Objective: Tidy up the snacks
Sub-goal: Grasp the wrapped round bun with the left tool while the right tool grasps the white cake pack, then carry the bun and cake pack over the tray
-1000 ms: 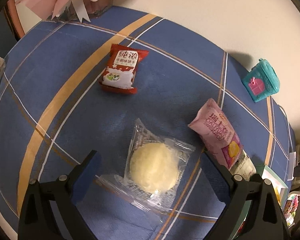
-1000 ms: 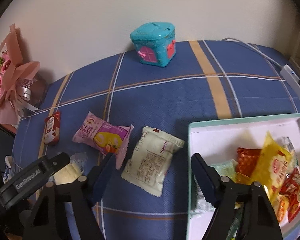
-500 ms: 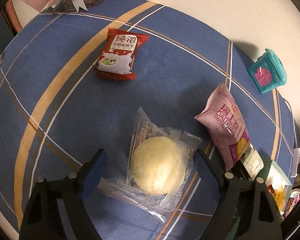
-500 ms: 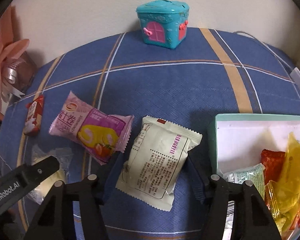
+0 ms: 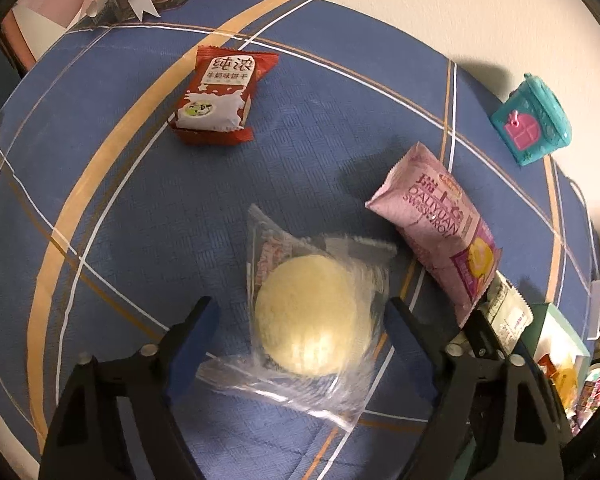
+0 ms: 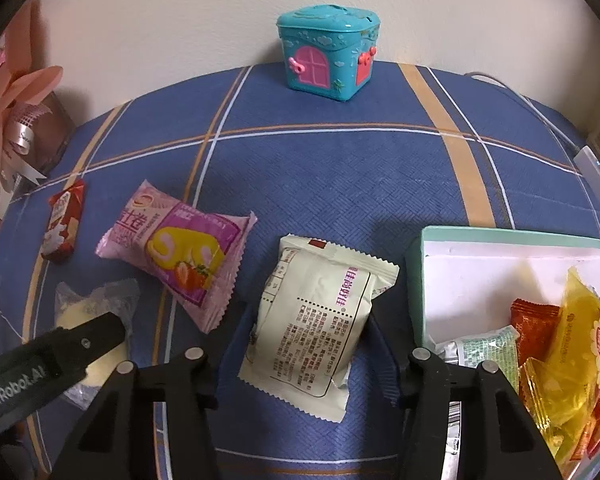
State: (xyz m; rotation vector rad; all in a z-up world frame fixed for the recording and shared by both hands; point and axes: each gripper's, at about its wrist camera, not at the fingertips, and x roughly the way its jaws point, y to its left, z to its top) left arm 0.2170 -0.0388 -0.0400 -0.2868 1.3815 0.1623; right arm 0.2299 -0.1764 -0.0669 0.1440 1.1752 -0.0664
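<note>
My left gripper (image 5: 300, 320) is open, one finger on each side of a pale round cake in a clear wrapper (image 5: 314, 318) on the blue plaid cloth. A pink Swiss-roll packet (image 5: 440, 228) lies to its right and a red biscuit packet (image 5: 220, 96) farther back. My right gripper (image 6: 306, 332) is open around a cream packet (image 6: 320, 320) lying print-side up. The pink packet (image 6: 180, 248), red packet (image 6: 64, 220) and clear-wrapped cake (image 6: 96, 304) lie to the left. A mint-rimmed white box (image 6: 500, 236) with several snacks inside stands at the right.
A teal toy house box (image 6: 328, 56) stands at the back by the wall. A pink bouquet (image 6: 8, 120) sits at the left edge of the table. A white cable and plug (image 6: 592, 172) lie at the far right.
Both grippers have moved forward and lower. The left now has the round cake between its fingers, the right has the cream packet between its fingers. Both stay open.
</note>
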